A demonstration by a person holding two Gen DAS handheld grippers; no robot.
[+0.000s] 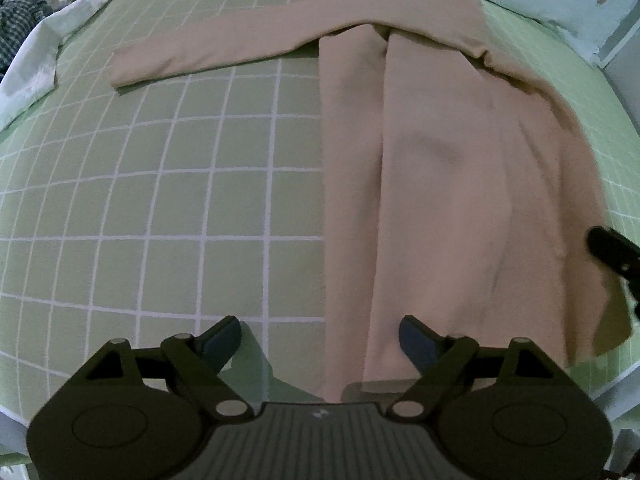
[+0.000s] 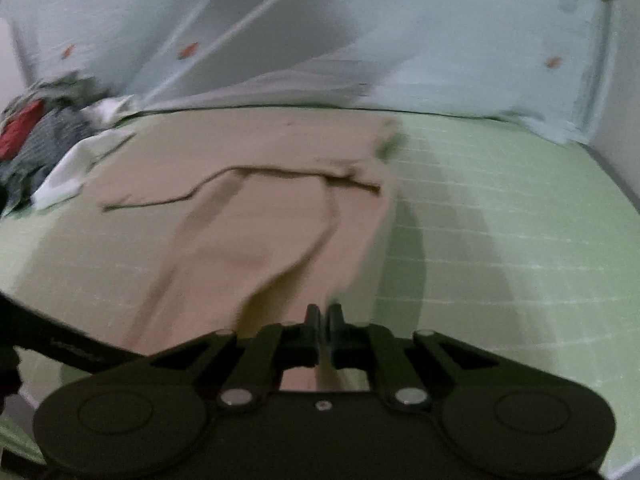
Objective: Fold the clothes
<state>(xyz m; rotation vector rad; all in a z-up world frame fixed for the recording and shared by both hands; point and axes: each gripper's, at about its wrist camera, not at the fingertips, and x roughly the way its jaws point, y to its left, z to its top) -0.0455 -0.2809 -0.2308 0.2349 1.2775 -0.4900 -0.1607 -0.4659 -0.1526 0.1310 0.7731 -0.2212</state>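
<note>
Right gripper (image 2: pixel 324 320) pinches the beige knit garment's (image 1: pixel 440 184) near-right hem; left gripper (image 1: pixel 320 340) hovers wide open, empty. A weak pinch (thin fabric) could slip, spoiling the fold.

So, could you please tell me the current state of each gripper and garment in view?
Left gripper: open, holding nothing, at the garment's near edge.
Right gripper: shut on the garment's edge.
Beige long-sleeved garment: partly folded on the green gridded mat, one sleeve stretched out.
Pile of other clothes: unfolded.
</note>
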